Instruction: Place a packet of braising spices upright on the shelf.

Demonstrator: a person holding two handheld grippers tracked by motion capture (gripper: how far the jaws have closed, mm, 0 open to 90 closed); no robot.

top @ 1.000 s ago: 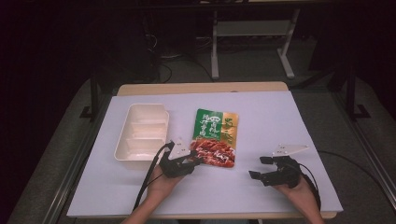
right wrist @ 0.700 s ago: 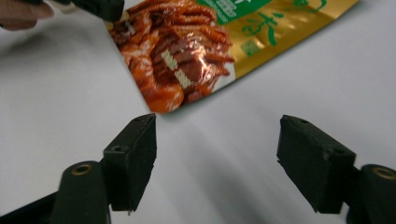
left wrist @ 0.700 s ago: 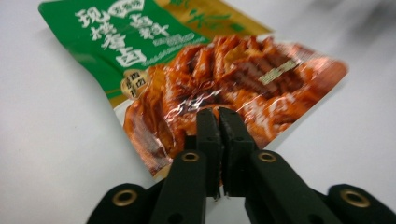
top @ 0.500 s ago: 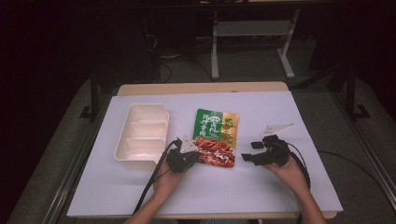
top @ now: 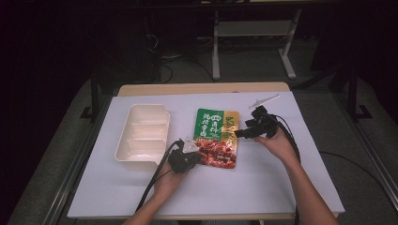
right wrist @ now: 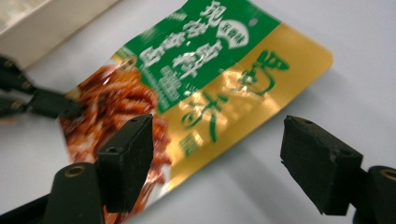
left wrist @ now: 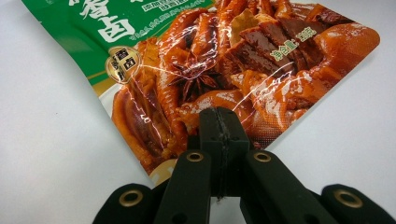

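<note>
A food pouch [top: 212,127], green and gold with a photo of braised meat, lies flat in the middle of the white table. My left gripper [top: 196,157] is shut on the pouch's near-left edge; in the left gripper view the closed jaws pinch the pouch [left wrist: 210,70] at its printed meat end, left gripper [left wrist: 218,128]. My right gripper [top: 238,133] is open just beside the pouch's right edge. In the right gripper view its jaws stand wide apart, right gripper [right wrist: 223,161], with the pouch's [right wrist: 212,79] gold side between and beyond them.
A white compartment tray [top: 123,146] sits left of the pouch, close to the left hand, tray [right wrist: 42,21]. Cables trail from both grippers toward the table's near edge. A wooden strip [top: 202,88] borders the far edge; metal stand legs rise behind it.
The right gripper has moved away from the person and leftward, up to the pouch's right edge, staying open. The left gripper has shifted slightly forward at the pouch's near-left edge.
</note>
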